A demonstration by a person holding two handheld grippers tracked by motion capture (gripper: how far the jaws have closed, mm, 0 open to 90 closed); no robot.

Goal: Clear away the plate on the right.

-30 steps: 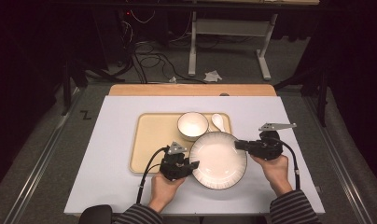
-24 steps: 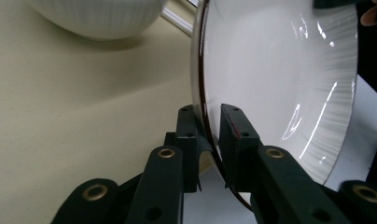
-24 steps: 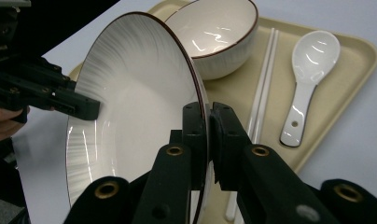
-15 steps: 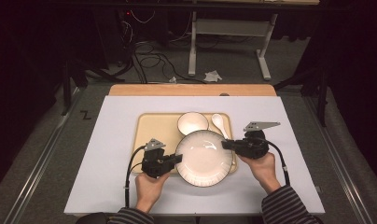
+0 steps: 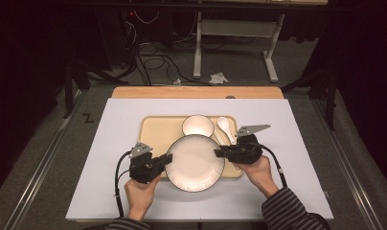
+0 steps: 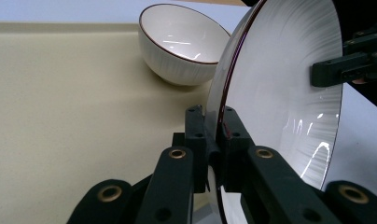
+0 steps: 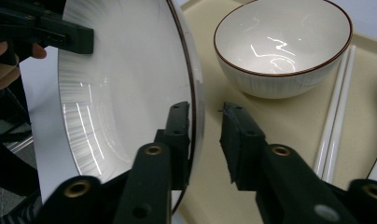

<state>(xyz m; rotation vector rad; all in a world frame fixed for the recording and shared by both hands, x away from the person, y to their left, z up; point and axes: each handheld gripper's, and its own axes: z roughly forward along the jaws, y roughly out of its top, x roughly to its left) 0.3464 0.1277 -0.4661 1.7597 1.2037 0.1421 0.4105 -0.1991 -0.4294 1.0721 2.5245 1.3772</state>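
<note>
My left gripper [image 5: 166,160] is clamped on the left rim of the plate [image 5: 195,163]; in the left gripper view both pads pinch the dark-edged rim with no gap. My right gripper [image 5: 219,152] straddles the right rim: its jaws have just been opening, and in the right gripper view the rim stands between them, near the left jaw, with a clear gap to the right jaw, so that side no longer grips. The plate lies mostly over the tray [image 5: 155,129], its near edge overhanging the tray's front lip above the white mat [image 5: 110,124]. Compared with a second ago, the plate and both hands sit further left and further from me; then the plate lay off the tray's front right corner, now it is just beside the bowl [image 5: 198,125]. The bowl, spoon [image 5: 225,125] and chopsticks [image 7: 336,116] on the tray are unchanged in place.
</note>
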